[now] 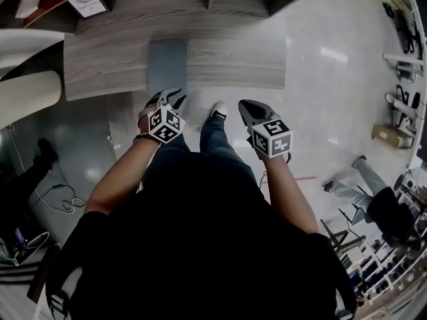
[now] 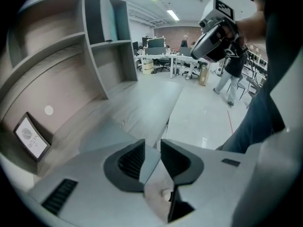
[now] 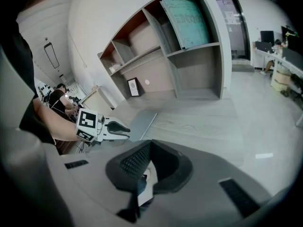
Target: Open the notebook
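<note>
A closed grey-blue notebook lies flat on the low wooden bench, near its front edge. In the right gripper view the notebook sits just beyond the left gripper. My left gripper hovers at the bench's front edge, just short of the notebook, its jaws slightly open and empty. The right gripper hangs over the floor to the right, in front of the bench. Its jaws are shut with nothing between them.
Shelving rises behind the bench, with a small framed picture at its back left and a teal board on an upper shelf. A person stands on the floor at right. Cables lie at left.
</note>
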A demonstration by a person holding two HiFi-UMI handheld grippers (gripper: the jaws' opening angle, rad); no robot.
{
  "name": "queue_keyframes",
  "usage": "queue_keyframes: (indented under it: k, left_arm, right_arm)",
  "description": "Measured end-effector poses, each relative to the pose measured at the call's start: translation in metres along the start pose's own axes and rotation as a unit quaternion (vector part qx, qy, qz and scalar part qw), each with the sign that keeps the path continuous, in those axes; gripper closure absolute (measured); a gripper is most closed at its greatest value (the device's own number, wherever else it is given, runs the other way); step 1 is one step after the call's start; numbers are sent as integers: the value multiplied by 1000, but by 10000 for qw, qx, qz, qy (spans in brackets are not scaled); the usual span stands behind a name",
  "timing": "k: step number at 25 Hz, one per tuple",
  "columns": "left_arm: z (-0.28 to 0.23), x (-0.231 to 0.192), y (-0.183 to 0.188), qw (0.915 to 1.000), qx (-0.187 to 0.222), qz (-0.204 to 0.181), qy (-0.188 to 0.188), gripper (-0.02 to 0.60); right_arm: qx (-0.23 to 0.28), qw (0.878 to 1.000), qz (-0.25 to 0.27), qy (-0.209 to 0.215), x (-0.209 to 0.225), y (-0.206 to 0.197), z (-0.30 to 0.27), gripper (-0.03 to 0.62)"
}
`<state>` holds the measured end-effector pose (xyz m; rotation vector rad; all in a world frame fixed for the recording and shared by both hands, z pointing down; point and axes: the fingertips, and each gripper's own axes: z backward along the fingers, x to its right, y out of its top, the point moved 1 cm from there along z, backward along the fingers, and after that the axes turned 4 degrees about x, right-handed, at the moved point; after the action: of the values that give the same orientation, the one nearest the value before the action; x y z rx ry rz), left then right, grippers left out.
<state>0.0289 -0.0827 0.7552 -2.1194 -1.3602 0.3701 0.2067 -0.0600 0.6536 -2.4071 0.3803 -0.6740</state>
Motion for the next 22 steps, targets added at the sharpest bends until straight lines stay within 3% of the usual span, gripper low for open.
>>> queue_keyframes:
  k: [10,22]
  left_arm:
    - [-32,13,-21,9971,-464,-599,40,471]
    - [-56,19,-33,9881,-740,-1339,130,471]
  right_arm:
    - [-179,9998,-110,12,12,-17,-5,592]
    - [-266,9995,-147,39,18,-26,-7,592]
